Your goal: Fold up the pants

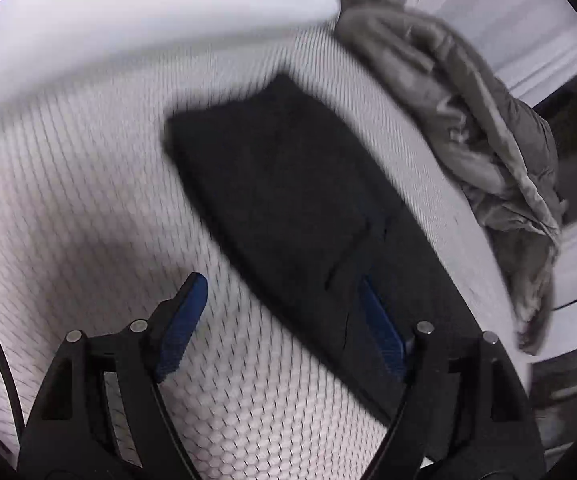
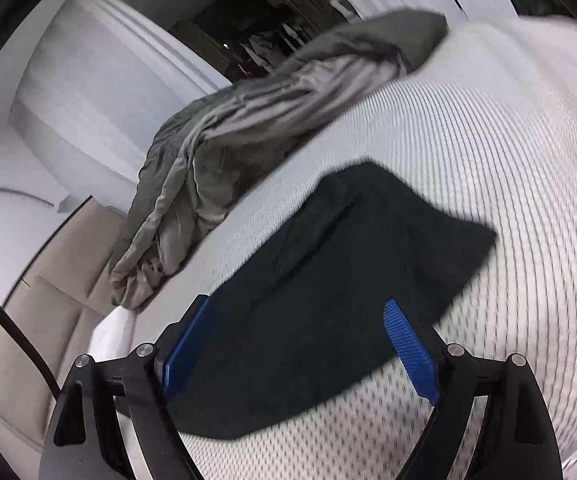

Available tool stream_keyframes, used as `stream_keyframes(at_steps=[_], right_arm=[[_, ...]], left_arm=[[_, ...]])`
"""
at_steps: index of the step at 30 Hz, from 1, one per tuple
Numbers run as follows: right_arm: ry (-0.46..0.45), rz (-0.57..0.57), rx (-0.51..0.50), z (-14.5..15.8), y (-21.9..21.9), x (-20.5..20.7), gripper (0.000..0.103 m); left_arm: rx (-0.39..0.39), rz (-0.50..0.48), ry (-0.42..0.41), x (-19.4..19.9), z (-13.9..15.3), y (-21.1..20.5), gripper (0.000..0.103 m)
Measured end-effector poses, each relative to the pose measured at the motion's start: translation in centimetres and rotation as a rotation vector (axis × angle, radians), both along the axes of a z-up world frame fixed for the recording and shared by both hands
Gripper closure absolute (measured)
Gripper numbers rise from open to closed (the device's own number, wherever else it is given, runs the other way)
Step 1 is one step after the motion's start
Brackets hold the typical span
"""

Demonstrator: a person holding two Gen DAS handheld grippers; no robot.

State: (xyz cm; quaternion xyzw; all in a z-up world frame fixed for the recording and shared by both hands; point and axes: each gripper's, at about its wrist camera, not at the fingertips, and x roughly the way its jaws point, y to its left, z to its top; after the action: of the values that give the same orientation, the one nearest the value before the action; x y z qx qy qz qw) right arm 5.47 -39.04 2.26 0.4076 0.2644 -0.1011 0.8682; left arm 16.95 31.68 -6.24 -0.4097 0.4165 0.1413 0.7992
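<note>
Black pants (image 1: pixel 288 196) lie folded into a compact rectangle on a white honeycomb-textured bed cover (image 1: pixel 88 208). In the left wrist view my left gripper (image 1: pixel 282 284) is open and empty, hovering above the near edge of the pants. In the right wrist view the same black pants (image 2: pixel 328 280) lie below my right gripper (image 2: pixel 298 308), which is open and empty with its blue pads spread above the fabric. Both views are motion-blurred.
A crumpled grey garment (image 1: pixel 480 132) lies along the bed's edge beyond the pants; it also shows in the right wrist view (image 2: pixel 248 120). A white pillow (image 1: pixel 148 20) sits at the far left. Beige floor (image 2: pixel 28 340) and white furniture (image 2: pixel 88 80) lie past the bed edge.
</note>
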Motion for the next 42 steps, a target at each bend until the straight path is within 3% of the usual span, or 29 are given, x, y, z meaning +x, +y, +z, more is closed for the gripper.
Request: stream_keyframes(at_steps=[1,5,8,9,10,12,15,17,20,24,26,30,34,36,37,38,42], right_arm=[[0.013,0.002,0.017,-0.6,0.0,-0.2,0.015],[0.06,0.029,0.112,-3.2,-0.7,-0.9,0.015],[0.04,0.082,0.223,-4.9,-1.6,-0.3,0.015],[0.034,0.085,0.242,-5.2,-1.9,0.0,0.015],[0.03,0.078,0.249,-5.5,-2.1,0.5,0.015],[0.025,0.05,0.265,-6.2,-2.7,1.6,0.019],[0.038,0.018,0.257,-7.5,-3.3,3.9,0.033],[0.054,-0.021,0.234,-8.2,-3.3,4.9,0.057],[0.072,-0.038,0.201,-8.4,-3.1,5.4,0.073],[0.088,0.005,0.279,-8.4,-2.9,4.1,0.071],[0.088,0.034,0.322,-8.3,-2.9,2.6,0.064],[0.096,0.108,0.335,-7.6,-3.0,0.9,0.061],[0.047,0.034,0.34,-8.5,-3.9,2.5,0.056],[0.044,-0.026,0.318,-8.7,-4.2,3.4,0.07],[0.073,-0.034,0.289,-8.5,-4.1,3.7,0.088],[0.086,-0.038,0.266,-8.1,-3.7,3.3,0.094],[0.094,-0.059,0.223,-6.6,-3.2,0.7,0.096]], left_arm=[[-0.034,-0.017,0.01,0.1,-1.2,-0.2,0.037],[-0.013,-0.036,-0.028,1.3,-2.0,-1.0,0.039],[-0.036,-0.039,-0.064,2.7,-2.0,-1.1,0.074],[-0.01,-0.024,-0.054,3.2,-2.2,-1.1,0.091],[0.005,-0.02,-0.061,3.4,-2.3,-1.2,0.096],[0.028,-0.031,-0.066,4.2,-2.8,-1.4,0.098],[0.05,-0.029,-0.071,4.4,-2.6,-1.6,0.099],[0.073,-0.026,-0.073,4.4,-2.2,-1.9,0.099],[0.108,-0.033,-0.07,4.6,-1.9,-2.2,0.1],[0.062,-0.025,-0.069,3.3,-2.1,-1.7,0.099],[0.035,-0.019,-0.075,2.5,-2.4,-1.1,0.099],[0.012,-0.015,-0.073,2.0,-2.9,-0.6,0.099],[0.019,-0.006,-0.058,2.2,-3.4,-0.8,0.099],[0.025,-0.002,-0.054,2.4,-3.4,-1.0,0.099],[0.028,-0.002,-0.054,2.4,-3.5,-1.0,0.099],[0.03,-0.002,-0.055,2.4,-3.5,-1.1,0.099],[0.034,-0.006,-0.049,2.6,-3.8,-1.1,0.099]])
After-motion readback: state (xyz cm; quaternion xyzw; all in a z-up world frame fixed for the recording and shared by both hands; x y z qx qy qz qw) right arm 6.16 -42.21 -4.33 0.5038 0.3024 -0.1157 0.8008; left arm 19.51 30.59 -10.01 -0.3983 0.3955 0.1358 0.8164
